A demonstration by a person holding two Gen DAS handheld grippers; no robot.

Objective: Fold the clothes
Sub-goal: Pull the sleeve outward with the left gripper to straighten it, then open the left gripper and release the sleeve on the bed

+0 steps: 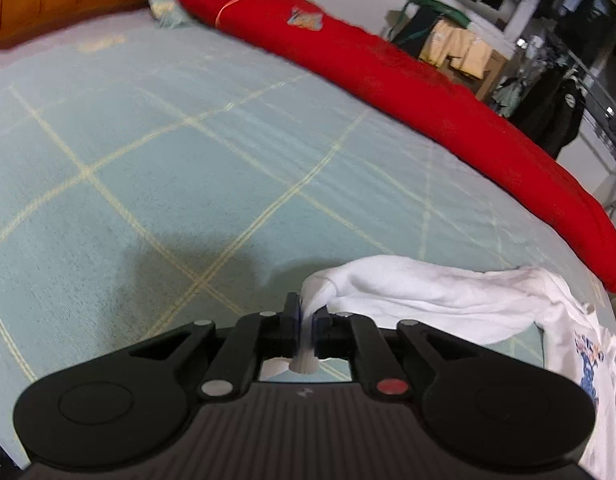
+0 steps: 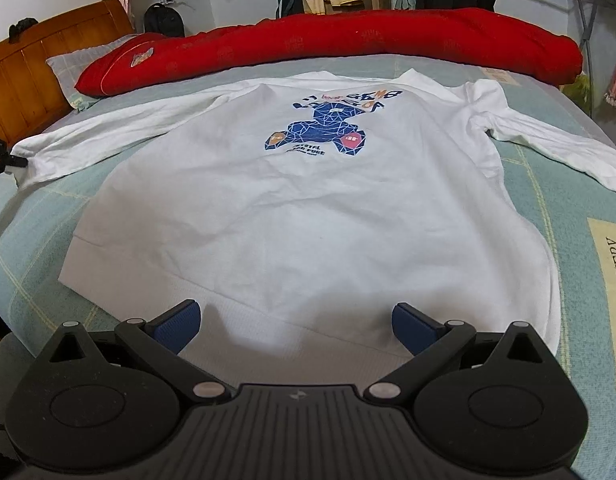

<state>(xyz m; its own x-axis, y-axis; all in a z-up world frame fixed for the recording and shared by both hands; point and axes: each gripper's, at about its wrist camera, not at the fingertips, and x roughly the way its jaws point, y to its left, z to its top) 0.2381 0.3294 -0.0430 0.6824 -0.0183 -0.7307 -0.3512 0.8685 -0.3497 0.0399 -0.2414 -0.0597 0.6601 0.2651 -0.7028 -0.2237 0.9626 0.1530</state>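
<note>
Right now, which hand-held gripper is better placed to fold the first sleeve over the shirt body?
The left. The left hand-held gripper is already shut on the cuff of the white shirt's sleeve. The right hand-held gripper is open at the hem, holding nothing.

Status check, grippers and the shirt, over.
Left gripper shut on sleeve cuff of white printed sweatshirt. Right gripper open above hem. Nothing in the way.

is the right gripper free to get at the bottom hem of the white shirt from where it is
Probably yes: the right gripper is open with nothing in it, and the hem of the white shirt lies flat just ahead of its fingertips, uncovered.
</note>
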